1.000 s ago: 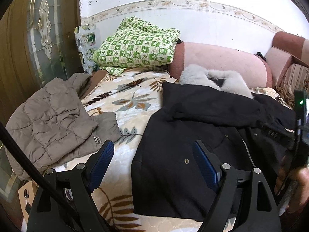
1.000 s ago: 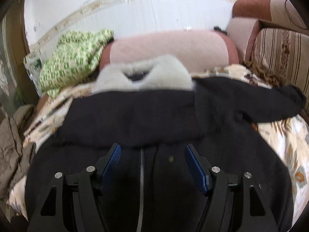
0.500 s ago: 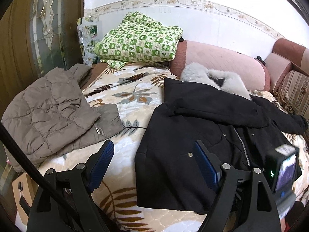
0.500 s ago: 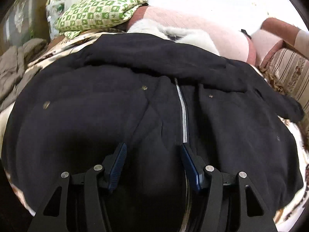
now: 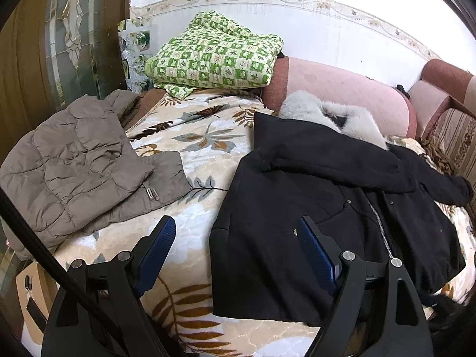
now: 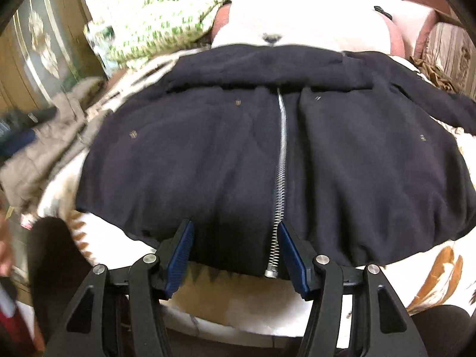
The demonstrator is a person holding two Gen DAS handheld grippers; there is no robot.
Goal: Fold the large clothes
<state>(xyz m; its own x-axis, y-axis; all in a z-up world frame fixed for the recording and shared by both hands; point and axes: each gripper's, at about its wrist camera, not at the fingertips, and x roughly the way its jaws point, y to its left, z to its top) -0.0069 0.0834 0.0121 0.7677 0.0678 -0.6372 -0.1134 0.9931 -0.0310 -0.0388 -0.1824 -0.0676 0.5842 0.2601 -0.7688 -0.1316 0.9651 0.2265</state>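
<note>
Black coat [image 5: 327, 196] spread flat, front side up, on the right half of the floral blanket [image 5: 205, 151] covering the sofa bed, zipper [image 6: 281, 160] closed down the middle. Fur collar [image 5: 324, 116] at the far end, against the pink bolster [image 5: 351, 92]; one sleeve folded across the chest, its cuff near the right border of the blanket. Near hem of the coat just short of the front edge of the bed, with a narrow strip of blanket showing below it in the right wrist view. Left claw [image 5: 235, 239] wide apart, holding nothing, above the near left corner of the coat: one blue pad over bare blanket, the other over black cloth. Right claw [image 6: 235, 245] also apart and empty, low at the middle of the hem, the bottom end of the zipper just inside its right pad; touching the cloth or not, cannot tell. Left side edge of the coat straight and free, with a broad band of bare blanket between it and the grey-brown quilted jacket [image 5: 74, 166], crumpled at the far left edge of the bed. Green checked blanket [image 5: 214, 56] folded at the back left corner, well apart from the coat. Striped armrest [image 5: 455, 136] close along the right side, little open room there.
</note>
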